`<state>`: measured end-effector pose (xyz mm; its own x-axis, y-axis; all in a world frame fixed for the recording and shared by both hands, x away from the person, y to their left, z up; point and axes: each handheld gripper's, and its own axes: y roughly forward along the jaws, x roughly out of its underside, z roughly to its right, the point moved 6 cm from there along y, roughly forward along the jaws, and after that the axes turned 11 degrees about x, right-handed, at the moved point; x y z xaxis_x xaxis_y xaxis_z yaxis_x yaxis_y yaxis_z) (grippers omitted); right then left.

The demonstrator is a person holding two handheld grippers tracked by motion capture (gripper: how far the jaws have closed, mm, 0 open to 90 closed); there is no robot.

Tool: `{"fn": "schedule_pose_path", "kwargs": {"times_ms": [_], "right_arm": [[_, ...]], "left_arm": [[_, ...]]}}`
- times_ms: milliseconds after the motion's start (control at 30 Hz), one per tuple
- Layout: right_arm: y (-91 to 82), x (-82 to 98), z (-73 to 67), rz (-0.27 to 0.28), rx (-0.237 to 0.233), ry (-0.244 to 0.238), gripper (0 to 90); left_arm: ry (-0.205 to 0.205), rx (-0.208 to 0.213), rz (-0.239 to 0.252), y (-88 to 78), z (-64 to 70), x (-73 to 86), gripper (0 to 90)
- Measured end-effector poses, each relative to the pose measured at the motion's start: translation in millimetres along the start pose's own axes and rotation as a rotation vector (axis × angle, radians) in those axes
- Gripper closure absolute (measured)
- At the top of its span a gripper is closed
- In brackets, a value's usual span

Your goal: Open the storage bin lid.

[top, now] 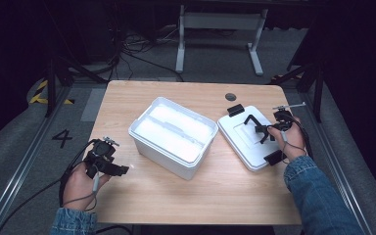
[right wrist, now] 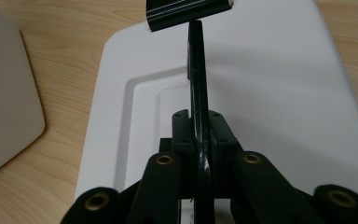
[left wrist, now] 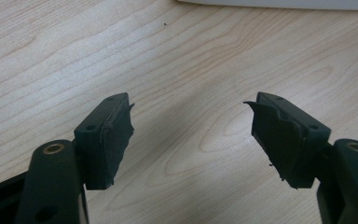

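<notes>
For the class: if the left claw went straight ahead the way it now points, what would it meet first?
Probably bare table: the open left claw tilts down at the wood. The white box lies farther along, though depth is unclear.

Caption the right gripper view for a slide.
Right tongs shut on the thin black handle of a white plastic lid lying on the light wooden table.

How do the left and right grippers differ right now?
The left gripper has its jaws spread wide with nothing between them; the right gripper is clamped on the lid handle. The left gripper sits low over bare table beside the open bin; the right gripper is over the white lid, which lies flat on the table. Both are black and hand-held.
</notes>
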<state>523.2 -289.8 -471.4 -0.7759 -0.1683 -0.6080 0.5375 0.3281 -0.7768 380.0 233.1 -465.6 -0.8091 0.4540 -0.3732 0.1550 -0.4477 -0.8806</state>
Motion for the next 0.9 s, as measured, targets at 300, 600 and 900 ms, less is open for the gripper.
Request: {"fn": "schedule_pose_path", "kwargs": {"times_ms": [300, 600, 900], "right_arm": [[4.8, 5.6, 2.8, -0.012, -0.021, 0.01, 84.8], [3.0, 3.9, 2.3, 0.017, -0.034, 0.005, 68.5], [-15.7, -7.2, 2.0, 0.088, 0.003, -0.03, 55.7]], "left_arm": [[0.009, -0.004, -0.005, 0.7, -1.3, -0.2, 29.2], [0.007, 0.0, -0.014, 1.7, -0.5, 0.2, 29.0], [0.006, 0.001, -0.016, 3.1, 0.0, -0.7, 28.8]]}}
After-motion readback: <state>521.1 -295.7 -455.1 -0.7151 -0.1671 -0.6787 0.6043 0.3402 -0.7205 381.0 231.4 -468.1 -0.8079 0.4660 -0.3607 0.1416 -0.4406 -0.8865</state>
